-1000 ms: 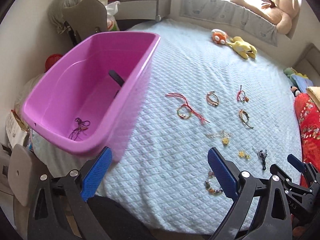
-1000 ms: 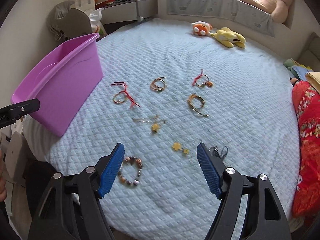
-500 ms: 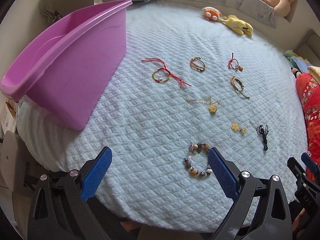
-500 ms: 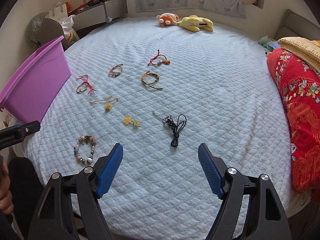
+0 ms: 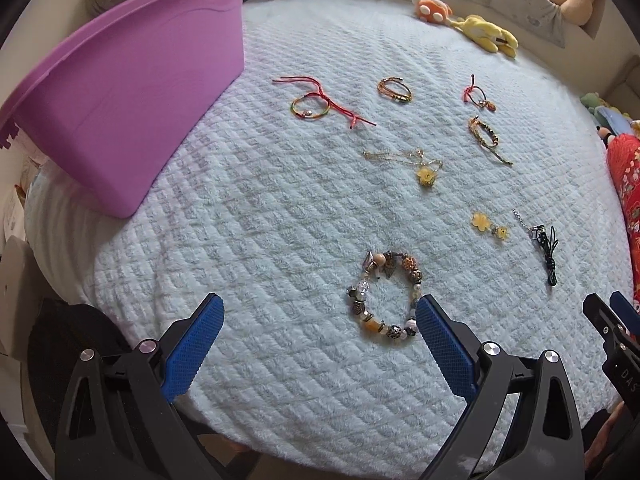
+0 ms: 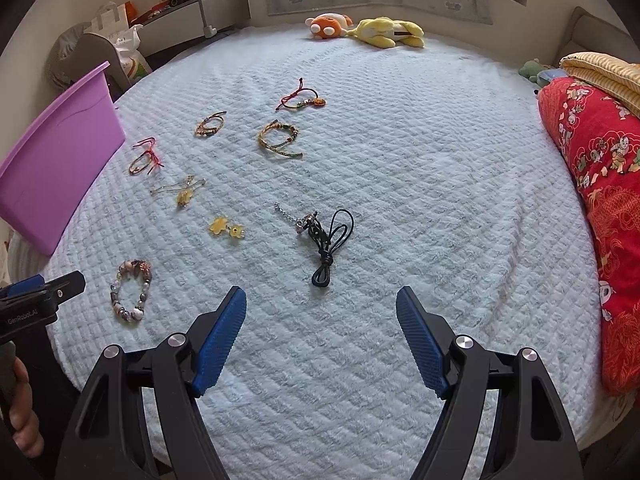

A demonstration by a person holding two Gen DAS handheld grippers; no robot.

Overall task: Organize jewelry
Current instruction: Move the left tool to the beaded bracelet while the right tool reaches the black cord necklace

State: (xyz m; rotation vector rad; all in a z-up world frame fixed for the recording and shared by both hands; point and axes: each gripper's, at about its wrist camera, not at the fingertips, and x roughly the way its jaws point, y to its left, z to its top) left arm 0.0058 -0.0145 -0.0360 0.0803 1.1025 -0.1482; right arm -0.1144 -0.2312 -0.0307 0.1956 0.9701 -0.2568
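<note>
Both claws are held wide apart and empty above the near edge of the bed (image 6: 420,168). The beaded bracelet (image 5: 386,298) is seen lying flat just ahead of the left claw (image 5: 318,316), beside its right finger. The black cord necklace (image 6: 326,242) lies ahead of the right claw (image 6: 320,308). The purple bin (image 5: 120,112) is set left of the bracelet, well apart.

Quilted bed (image 6: 420,184), purple bin (image 5: 120,112) (left edge), scattered bracelets (image 5: 384,298), plush toys (image 6: 366,30)
</note>
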